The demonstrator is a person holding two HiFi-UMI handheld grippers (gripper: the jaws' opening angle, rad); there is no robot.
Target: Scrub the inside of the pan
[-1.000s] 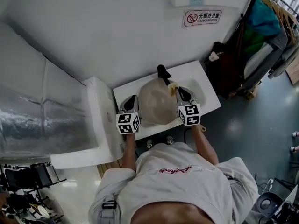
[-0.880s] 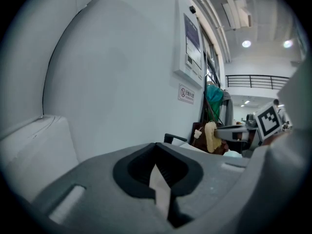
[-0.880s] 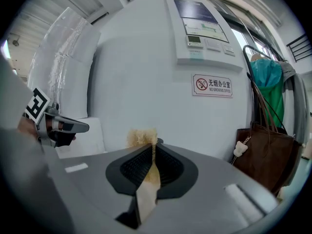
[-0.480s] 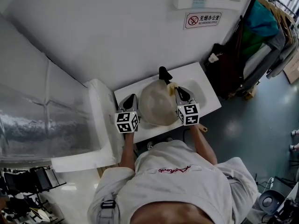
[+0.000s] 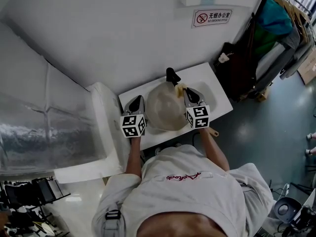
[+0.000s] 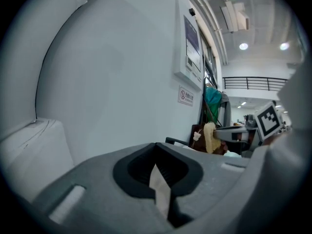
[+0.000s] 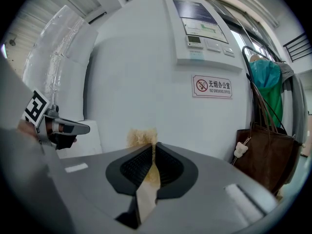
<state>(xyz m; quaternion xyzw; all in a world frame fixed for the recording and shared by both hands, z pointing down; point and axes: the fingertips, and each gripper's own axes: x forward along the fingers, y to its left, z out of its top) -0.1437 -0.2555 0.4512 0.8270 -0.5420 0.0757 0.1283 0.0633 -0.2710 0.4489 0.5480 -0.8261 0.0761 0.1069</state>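
A round pale pan (image 5: 165, 107) with a black handle (image 5: 173, 76) sits on the small white table (image 5: 215, 90). My left gripper (image 5: 137, 101) hovers at the pan's left rim, shut with nothing between its jaws (image 6: 157, 152). My right gripper (image 5: 184, 91) is at the pan's right rim near the handle, shut on a yellowish scrub pad (image 5: 180, 88). The pad's frayed edge sticks out past the jaw tips (image 7: 141, 136). From the left gripper view the pad (image 6: 209, 137) shows in the right gripper across the pan.
A white wall with a no-smoking sign (image 5: 212, 17) rises close behind the table. A brown bag (image 5: 236, 68) and a clothes rack (image 5: 281, 28) stand to the right. A white, plastic-wrapped block (image 5: 103, 127) adjoins the table's left side.
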